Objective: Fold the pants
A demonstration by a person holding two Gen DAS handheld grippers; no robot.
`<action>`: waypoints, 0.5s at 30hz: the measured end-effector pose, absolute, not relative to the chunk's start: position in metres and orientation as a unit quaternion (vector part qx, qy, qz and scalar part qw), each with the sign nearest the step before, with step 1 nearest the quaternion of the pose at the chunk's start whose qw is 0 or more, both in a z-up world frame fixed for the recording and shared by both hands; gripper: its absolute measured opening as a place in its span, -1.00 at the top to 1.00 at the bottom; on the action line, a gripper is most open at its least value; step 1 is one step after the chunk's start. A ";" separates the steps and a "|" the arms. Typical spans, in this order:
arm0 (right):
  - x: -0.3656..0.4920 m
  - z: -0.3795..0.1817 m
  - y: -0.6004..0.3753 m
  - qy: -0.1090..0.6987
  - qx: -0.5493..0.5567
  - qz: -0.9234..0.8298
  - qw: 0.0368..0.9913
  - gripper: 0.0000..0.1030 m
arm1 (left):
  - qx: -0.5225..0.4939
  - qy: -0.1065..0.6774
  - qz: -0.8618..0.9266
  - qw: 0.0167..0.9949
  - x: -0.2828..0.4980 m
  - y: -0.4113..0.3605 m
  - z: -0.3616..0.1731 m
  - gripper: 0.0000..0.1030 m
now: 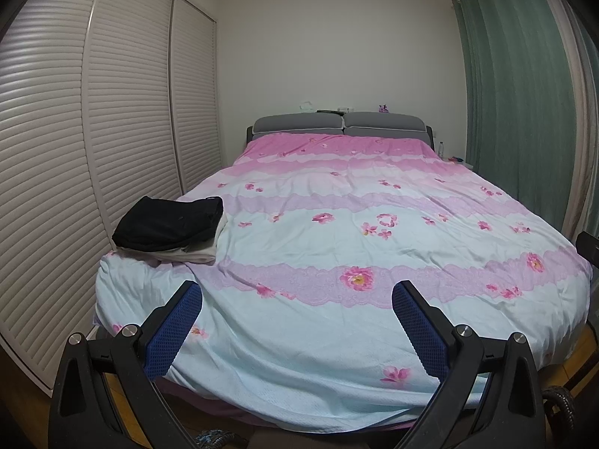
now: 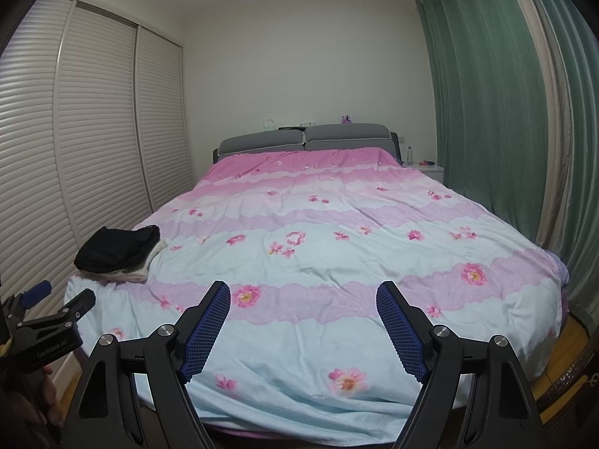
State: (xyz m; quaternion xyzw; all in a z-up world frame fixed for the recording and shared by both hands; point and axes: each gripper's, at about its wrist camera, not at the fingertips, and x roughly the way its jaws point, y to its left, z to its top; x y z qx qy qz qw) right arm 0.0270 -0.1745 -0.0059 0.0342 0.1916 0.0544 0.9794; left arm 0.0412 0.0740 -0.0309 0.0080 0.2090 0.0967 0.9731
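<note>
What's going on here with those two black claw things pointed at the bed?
A person holds a gripper in each hand at the foot of the bed. Both the left gripper and the right gripper are open and empty, touching nothing. The job is folding pants, and a stack of folded clothes, black on top, sits at the bed's near left corner. No unfolded pants are in view.

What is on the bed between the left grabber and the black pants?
Only flowered bedspread lies between the open left gripper and the folded black pants, which top a small clothes stack. The left wrist view shows it.
</note>
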 end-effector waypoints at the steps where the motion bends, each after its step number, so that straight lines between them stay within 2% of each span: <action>1: 0.027 -0.006 -0.175 0.191 0.033 0.055 0.979 -0.58 | 0.009 0.209 0.097 0.973 0.041 0.074 -0.031 -1.00; 15: 0.027 -0.006 -0.175 0.191 0.035 0.055 0.979 -0.58 | -0.002 0.228 0.082 0.970 0.040 0.071 -0.028 -1.00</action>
